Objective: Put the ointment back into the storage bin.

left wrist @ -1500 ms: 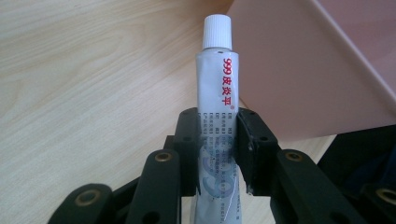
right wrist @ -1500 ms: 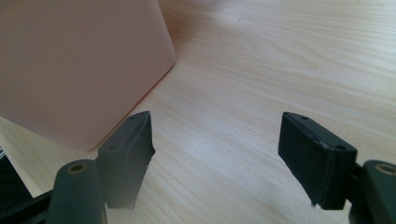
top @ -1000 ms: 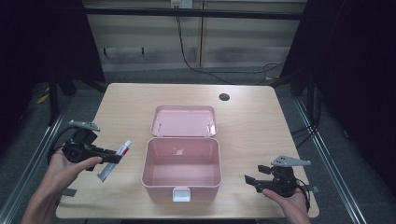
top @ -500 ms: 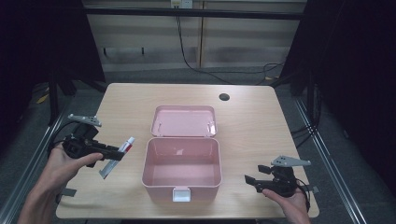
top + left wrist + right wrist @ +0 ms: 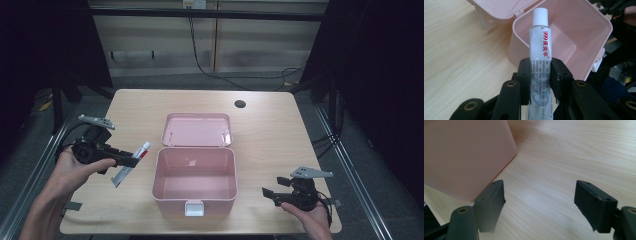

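Note:
My left gripper (image 5: 134,161) (image 5: 541,75) is shut on a white ointment tube (image 5: 131,163) (image 5: 541,52) with red print and a white cap. It holds the tube above the table, just left of the open pink box (image 5: 195,180) (image 5: 564,37), cap pointing toward the box. The box's lid (image 5: 197,129) lies back flat behind it and the inside is bare. Near the front right corner of the table, my right gripper (image 5: 272,192) (image 5: 540,202) stands open with nothing between its jaws, close to the box's right wall (image 5: 461,152).
The light wooden table (image 5: 270,135) has a dark round hole (image 5: 240,104) at the back right. A white latch (image 5: 193,208) sticks out of the box's front. Metal rails run along both sides of the table.
My left gripper has lifted the tube and carried it slightly toward the box. The right gripper has stayed in place.

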A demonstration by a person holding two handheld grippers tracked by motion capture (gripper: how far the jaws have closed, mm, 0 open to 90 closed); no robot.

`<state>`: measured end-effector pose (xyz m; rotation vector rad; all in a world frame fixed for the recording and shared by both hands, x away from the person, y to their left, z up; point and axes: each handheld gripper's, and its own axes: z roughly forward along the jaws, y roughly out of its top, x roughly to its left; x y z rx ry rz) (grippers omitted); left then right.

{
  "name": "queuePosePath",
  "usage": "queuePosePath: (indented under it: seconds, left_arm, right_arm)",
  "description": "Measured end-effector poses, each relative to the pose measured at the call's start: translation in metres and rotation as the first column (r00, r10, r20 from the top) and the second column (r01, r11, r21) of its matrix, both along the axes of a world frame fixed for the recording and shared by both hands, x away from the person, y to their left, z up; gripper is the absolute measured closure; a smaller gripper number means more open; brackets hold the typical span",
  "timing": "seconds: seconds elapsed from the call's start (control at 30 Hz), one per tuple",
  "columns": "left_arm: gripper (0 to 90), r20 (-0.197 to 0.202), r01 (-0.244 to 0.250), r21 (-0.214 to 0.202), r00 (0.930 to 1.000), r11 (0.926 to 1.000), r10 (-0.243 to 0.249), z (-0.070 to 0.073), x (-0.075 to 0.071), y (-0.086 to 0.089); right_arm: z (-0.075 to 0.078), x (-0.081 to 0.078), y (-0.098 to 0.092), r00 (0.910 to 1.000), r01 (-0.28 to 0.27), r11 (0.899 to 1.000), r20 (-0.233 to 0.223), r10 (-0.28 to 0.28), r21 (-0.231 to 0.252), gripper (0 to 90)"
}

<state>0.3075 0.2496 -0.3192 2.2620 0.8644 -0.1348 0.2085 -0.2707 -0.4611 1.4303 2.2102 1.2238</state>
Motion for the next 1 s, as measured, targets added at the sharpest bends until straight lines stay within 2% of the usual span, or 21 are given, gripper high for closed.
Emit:
queuePosePath:
  seconds: [0.07,0.27,0.3,0.43,0.47,0.5,0.83,0.9,0.97,1.0]
  left_arm:
    - [71.1,-0.006,0.02,0.005,0.9998,0.9998,-0.02,0.002,0.001,-0.002]
    - [71.1,-0.001,0.025,0.018,0.9997,0.9995,-0.025,0.008,0.003,-0.013]
    - [71.1,0.001,0.02,0.008,0.9998,0.9998,-0.02,0.01,0.003,-0.015]
    - [71.1,0.014,0.042,0.008,0.999,0.9991,-0.042,0.017,0.003,-0.024]
    - [71.1,0.019,0.06,0.023,0.998,0.9979,-0.061,0.019,0.003,-0.026]
    - [71.1,0.018,0.057,0.015,0.9982,0.9982,-0.058,0.019,0.002,-0.03]
    - [71.1,0.025,0.132,0.042,0.9907,0.9903,-0.133,0.024,0.004,-0.054]
    - [71.1,0.019,0.14,0.049,0.9898,0.9889,-0.141,0.024,0.003,-0.06]
    - [71.1,0.013,0.167,0.06,0.9857,0.9842,-0.168,0.023,0.004,-0.066]
    - [71.1,0.007,0.164,0.054,0.9864,0.985,-0.164,0.023,0.003,-0.069]
  right_arm:
    - [0.0,0.0,0.0,1.0,-0.001,1.0,0.0,0.001,0.001,23.3]
    - [0.001,0.0,0.0,1.0,-0.004,1.0,0.003,0.004,0.005,22.9]
    - [0.001,0.0,0.0,1.0,-0.004,1.0,0.004,0.004,0.006,22.8]
    - [0.001,0.0,0.0,0.9999,-0.007,1.0,0.01,0.007,0.008,21.8]
    - [0.001,0.0,0.0,0.9999,-0.005,1.0,0.01,0.005,0.01,21.5]
    - [0.001,0.0,0.0,0.9999,-0.004,1.0,0.01,0.004,0.01,21.2]
    - [0.001,0.0,-0.001,1.0,-0.002,1.0,0.001,0.002,0.025,18.1]
    - [0.001,0.0,-0.001,1.0,-0.003,1.0,0.0,0.003,0.026,18.2]
    - [0.001,0.0,-0.001,1.0,-0.002,1.0,0.001,0.002,0.02,18.2]
    - [0.001,0.0,-0.001,1.0,-0.005,1.0,0.003,0.005,0.016,18.2]
